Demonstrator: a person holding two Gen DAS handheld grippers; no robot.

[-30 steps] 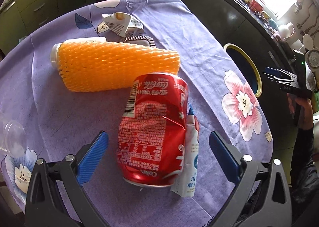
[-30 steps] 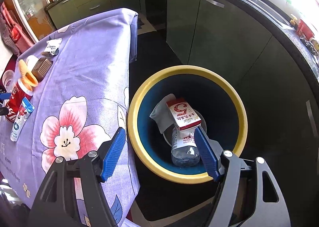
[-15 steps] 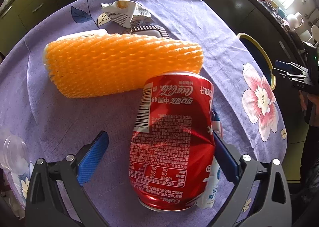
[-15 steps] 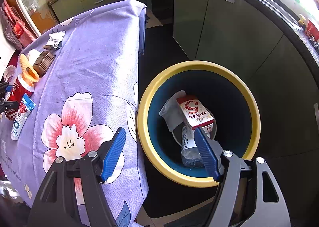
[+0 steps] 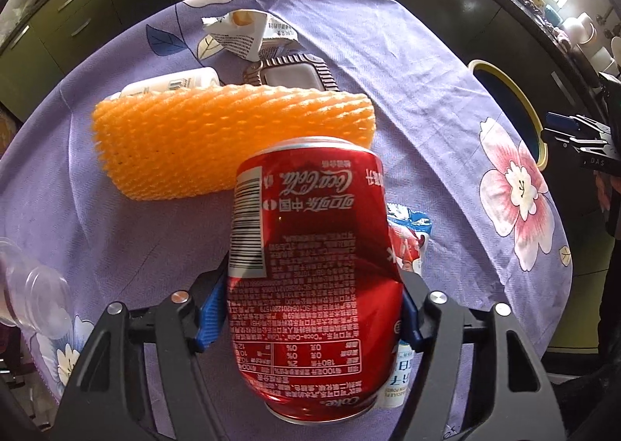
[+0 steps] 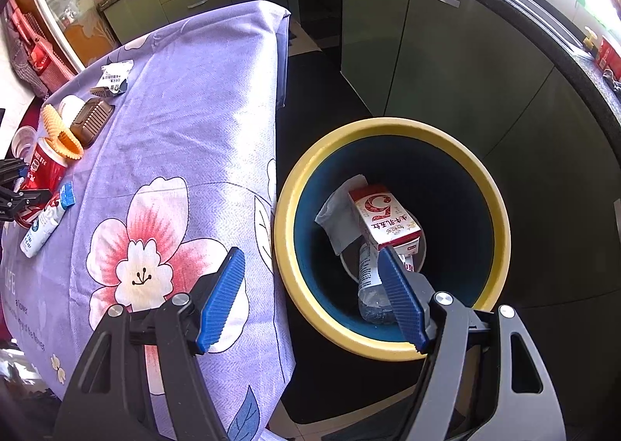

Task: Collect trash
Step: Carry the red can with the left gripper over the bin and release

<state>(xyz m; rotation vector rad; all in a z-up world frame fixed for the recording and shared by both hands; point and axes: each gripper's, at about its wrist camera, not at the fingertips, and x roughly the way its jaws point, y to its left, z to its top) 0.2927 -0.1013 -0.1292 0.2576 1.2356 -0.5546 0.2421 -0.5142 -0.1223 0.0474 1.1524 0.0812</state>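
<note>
One can [image 5: 310,278] (dented), two wrappers [image 5: 248,33].

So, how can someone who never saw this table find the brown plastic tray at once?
Start on the purple flowered tablecloth and find the big orange foam net behind the red Coca-Cola can. Just beyond the net lies the brown plastic tray, below a crumpled white wrapper. It alone is dark brown with ribbed sides.

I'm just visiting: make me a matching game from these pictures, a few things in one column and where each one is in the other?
Things:
1. red can
2. milk carton
3. orange foam net
4. plastic cup

Places:
A. inside the bin
B. at the cloth's left edge
C. between the left hand-held gripper's closing pads
D. just beyond the can

Pairs: 1-C, 2-A, 3-D, 4-B
</note>
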